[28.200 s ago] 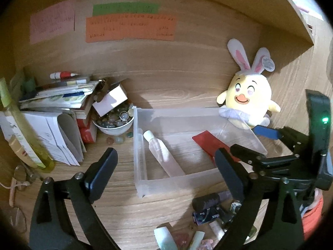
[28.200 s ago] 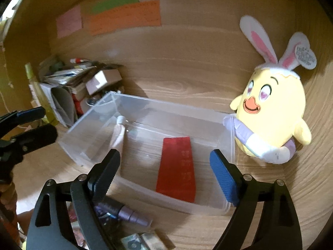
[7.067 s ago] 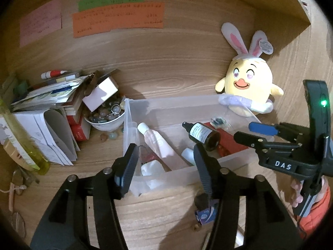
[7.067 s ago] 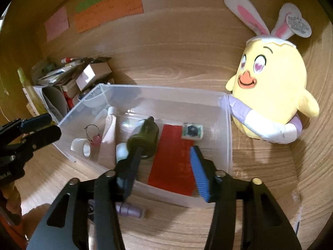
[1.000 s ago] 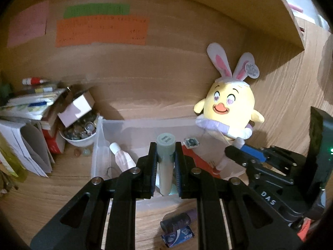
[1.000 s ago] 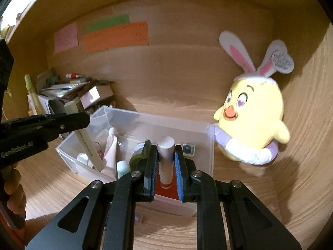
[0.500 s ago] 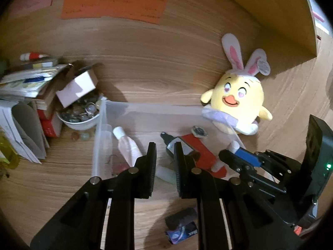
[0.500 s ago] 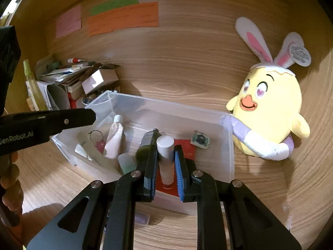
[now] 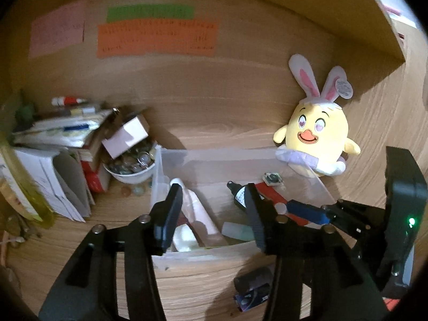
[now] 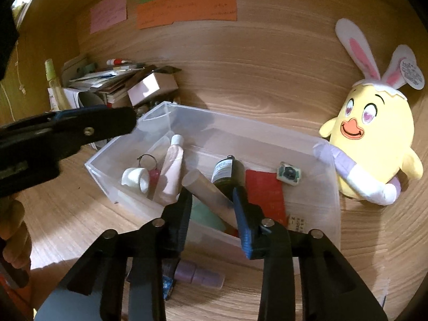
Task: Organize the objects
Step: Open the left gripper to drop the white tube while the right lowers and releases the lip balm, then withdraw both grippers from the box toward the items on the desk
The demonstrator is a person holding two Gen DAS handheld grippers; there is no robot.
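On the wooden tabletop [image 10: 80, 227], inside a wood-panelled nook, sits a clear plastic rectangular bin [image 10: 325, 214] that I am filling with small things. My left tongs [image 9: 211, 214] hover over the bin's near left part; their jaws are opening, about half wide, with nothing pressed between them. My right tongs [image 10: 212, 208] hover over the bin's near wall, jaws opening but narrow. A beige cylindrical tube [image 10: 208, 187] lies tilted between them, its far end raised over the bin; I cannot tell whether the pads touch it.

Lying in the bin are a pale pink squeeze tube with a white cap [image 10: 172, 171] at the left, a small white roll of tape [image 10: 136, 179] and a red keyring charm [image 10: 152, 172] beside it, a pale green tube [image 9: 238, 231] near the front wall, a dark dropper bottle with a white label [image 10: 224, 171] in the middle, a flat red card [image 10: 264, 195] to its right, and a small square patterned piece [image 10: 289, 174] at the far right.

Just beside the bin's far right corner stands a yellow plush chick with white and pink rabbit ears [image 10: 374, 139]. Left of the bin are a white bowl of glass pebbles [image 9: 131, 165] and a stack of papers and books [image 9: 53, 144]. On the tabletop near the bin's front lie a purple cylinder [image 10: 200, 275] and a small blue packet [image 9: 252, 298]. Pink, green and orange paper notes [image 10: 187, 5] are stuck to the back wall.
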